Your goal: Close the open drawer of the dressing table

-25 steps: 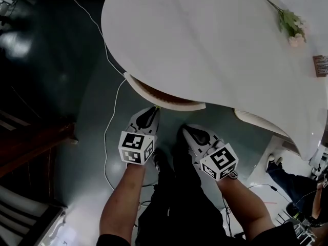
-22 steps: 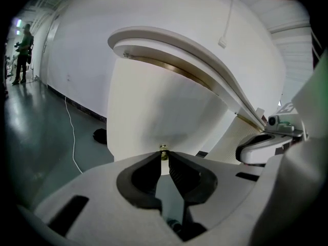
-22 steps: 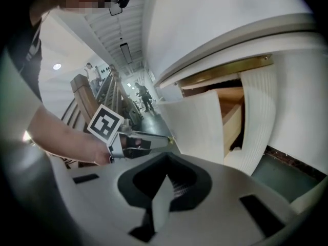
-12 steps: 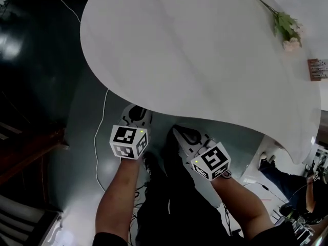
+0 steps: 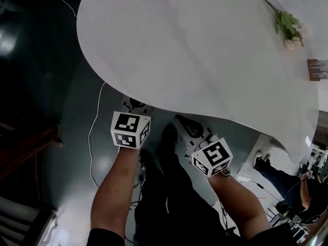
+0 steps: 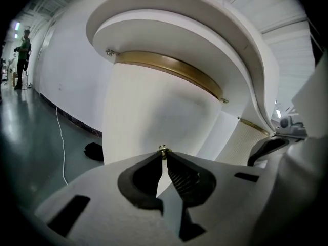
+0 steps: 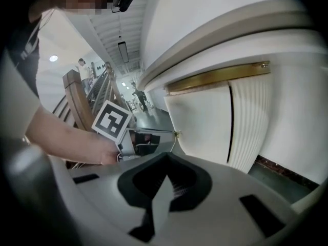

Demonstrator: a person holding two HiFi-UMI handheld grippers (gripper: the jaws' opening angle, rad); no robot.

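One drawer [image 6: 154, 111] slid in; left claw [image 6: 163, 156] closing on its one knob [image 6: 163, 148]

Records white dressing table [image 5: 195, 55], gold trim [image 6: 169, 69], ribbed cream side panel [image 7: 248, 122]. Records black-and-white square-patterned marker cubes [image 5: 130, 129], dark grey-green floor [image 5: 72, 127].

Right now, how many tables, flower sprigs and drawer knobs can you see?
Dressing table: 1
Flower sprig: 1
Drawer knob: 1
Total: 3
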